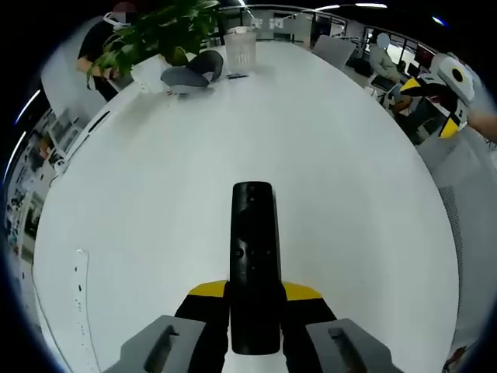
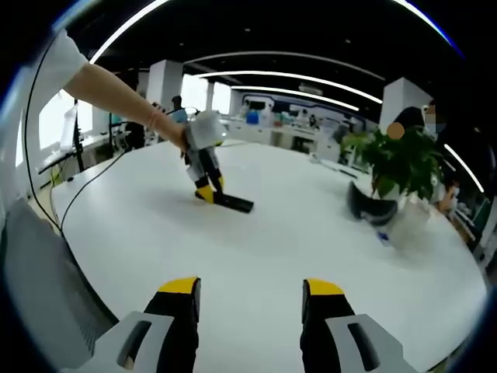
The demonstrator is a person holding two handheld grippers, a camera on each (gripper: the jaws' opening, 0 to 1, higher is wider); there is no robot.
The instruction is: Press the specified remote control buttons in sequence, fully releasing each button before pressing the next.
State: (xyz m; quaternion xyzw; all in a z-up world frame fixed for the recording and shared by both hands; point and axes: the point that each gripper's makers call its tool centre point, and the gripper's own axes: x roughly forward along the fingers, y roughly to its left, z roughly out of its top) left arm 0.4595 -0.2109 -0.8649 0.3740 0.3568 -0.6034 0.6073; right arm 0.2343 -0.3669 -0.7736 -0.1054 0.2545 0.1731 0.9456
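Observation:
A black remote control [image 1: 252,256] lies lengthwise on the white table [image 1: 155,217], its near end between the jaws of my left gripper [image 1: 254,291], which is shut on its sides. The buttons face up. In the right gripper view the same remote [image 2: 233,203] sticks out flat on the table from the left gripper [image 2: 208,190], held by a hand with a bare arm. My right gripper [image 2: 251,287] hovers open above the table, well back from the remote, with nothing between its yellow-tipped jaws. It also shows far off as the yellow-and-black right gripper [image 1: 429,107].
A potted plant [image 2: 400,167] stands at the table's far side beside a dark curved object [image 2: 366,207] and a clear container [image 1: 240,48]. A white perforated strip [image 1: 78,299] lies near the left edge. Office chairs [image 1: 335,51] and people surround the table.

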